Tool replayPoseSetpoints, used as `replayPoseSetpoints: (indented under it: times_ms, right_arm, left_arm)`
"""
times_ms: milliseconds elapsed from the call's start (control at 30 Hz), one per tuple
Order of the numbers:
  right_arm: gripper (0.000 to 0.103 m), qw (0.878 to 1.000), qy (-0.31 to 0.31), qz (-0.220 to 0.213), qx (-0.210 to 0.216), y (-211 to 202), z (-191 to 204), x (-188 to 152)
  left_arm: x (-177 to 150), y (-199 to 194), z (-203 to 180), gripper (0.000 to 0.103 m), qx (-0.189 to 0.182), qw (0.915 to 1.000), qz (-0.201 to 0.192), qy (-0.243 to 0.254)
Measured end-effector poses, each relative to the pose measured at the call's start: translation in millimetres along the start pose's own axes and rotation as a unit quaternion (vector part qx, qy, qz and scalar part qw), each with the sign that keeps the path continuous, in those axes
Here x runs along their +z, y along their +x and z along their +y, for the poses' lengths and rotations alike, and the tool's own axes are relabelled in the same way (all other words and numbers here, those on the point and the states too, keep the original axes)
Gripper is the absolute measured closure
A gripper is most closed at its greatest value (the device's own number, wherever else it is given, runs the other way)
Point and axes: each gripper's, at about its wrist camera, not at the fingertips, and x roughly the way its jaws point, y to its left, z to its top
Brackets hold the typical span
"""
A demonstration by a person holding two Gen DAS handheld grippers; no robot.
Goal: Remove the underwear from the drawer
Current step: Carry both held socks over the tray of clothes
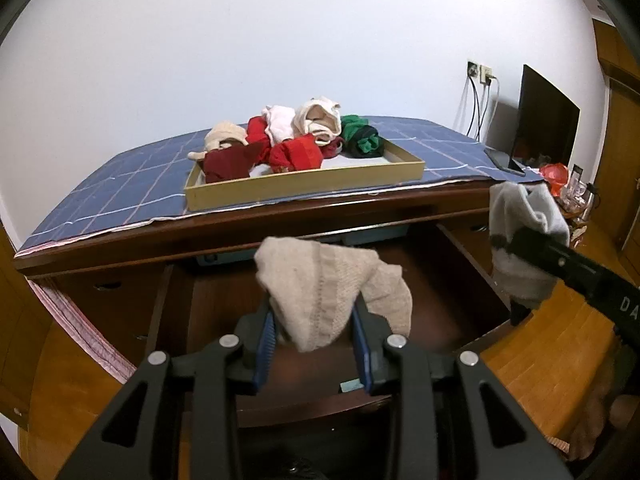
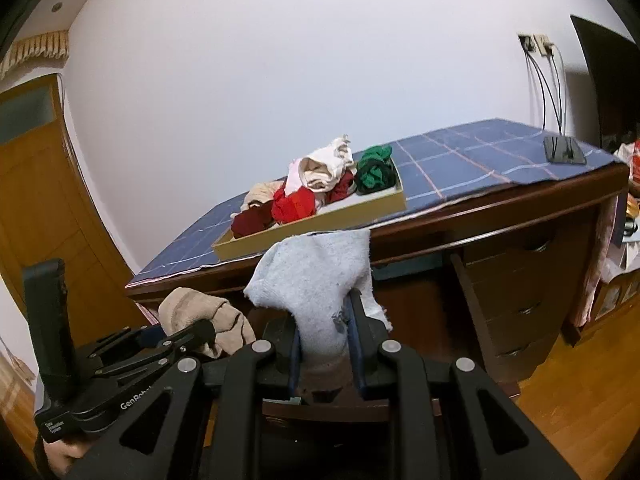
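Over the open drawer (image 1: 304,292), in the left wrist view, the left gripper (image 1: 314,336) is holding a beige underwear piece (image 1: 332,296), its jaws narrowed onto the bunched fabric between the blue pads (image 1: 265,340). The cloth is hanging above the drawer's dark wooden interior. At the right edge, the right gripper (image 1: 516,240) is gripping a grey underwear piece (image 1: 520,236), lifted beside the drawer's right wall. Behind, a shallow tray (image 1: 304,186) is sitting on the blue checked cloth (image 1: 120,184) covering the desk, and a pile of underwear (image 1: 292,140) in red, cream and green is lying in it. A black monitor (image 1: 544,120) is standing at the far right.

Across the right wrist view, the right gripper (image 2: 324,344) is clamping the grey underwear piece (image 2: 316,280), jaws drawn in tight on the fabric, which is bunching upward in front of the desk edge. At lower left, the left gripper (image 2: 208,326) is holding the beige underwear piece (image 2: 200,312), near the grey one but apart from it. The tray (image 2: 312,232) with the pile of underwear (image 2: 316,184) is resting on the blue checked cloth (image 2: 480,152).
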Motion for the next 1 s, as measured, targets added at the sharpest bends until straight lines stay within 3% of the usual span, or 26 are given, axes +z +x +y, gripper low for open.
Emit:
replayPoseSetpoints:
  times_ms: [533, 1000]
  right_arm:
    - [0.081, 0.999, -0.037, -0.035, -0.009, -22, 15, 5]
    - [0.081, 0.997, -0.042, -0.067, -0.017, -36, 16, 19]
  left_arm:
    - [6, -14, 2, 0.071, 0.004, 0.9996, -0.027, -0.003]
    - [27, -28, -13, 0.070, -0.015, 0.9982, -0.057, 0.009]
